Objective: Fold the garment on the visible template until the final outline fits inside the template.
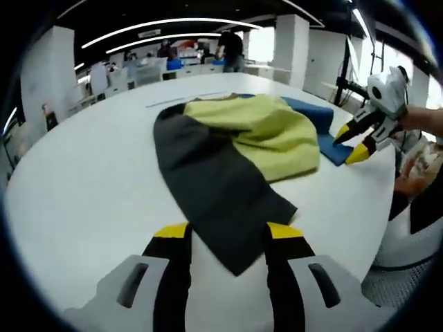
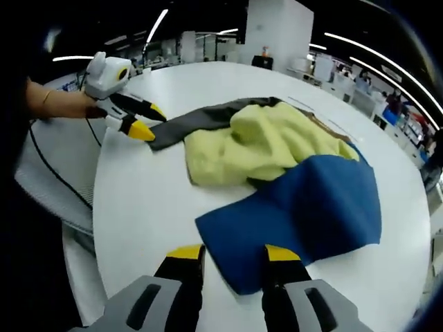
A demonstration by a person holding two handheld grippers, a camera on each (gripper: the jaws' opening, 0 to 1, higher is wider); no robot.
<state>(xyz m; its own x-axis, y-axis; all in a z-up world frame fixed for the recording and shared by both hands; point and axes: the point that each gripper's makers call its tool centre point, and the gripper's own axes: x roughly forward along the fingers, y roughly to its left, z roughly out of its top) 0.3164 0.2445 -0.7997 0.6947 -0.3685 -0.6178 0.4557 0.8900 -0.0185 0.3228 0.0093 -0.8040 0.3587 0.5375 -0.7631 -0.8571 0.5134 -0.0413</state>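
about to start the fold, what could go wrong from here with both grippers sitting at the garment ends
1. The garment lies crumpled, its yellow part bunched over the blue part, so folding now may trap wrinkles and leave a bulky outline.
2. The dark sleeve reaches the table edge near the left gripper; a pull could drag it off.
3. The right gripper is open over the blue corner and may pinch one layer only.

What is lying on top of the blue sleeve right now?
The yellow-green section of the garment is bunched over the blue sleeve's upper end. How far the blue runs beneath is covered. The rest lies bare on the white table.
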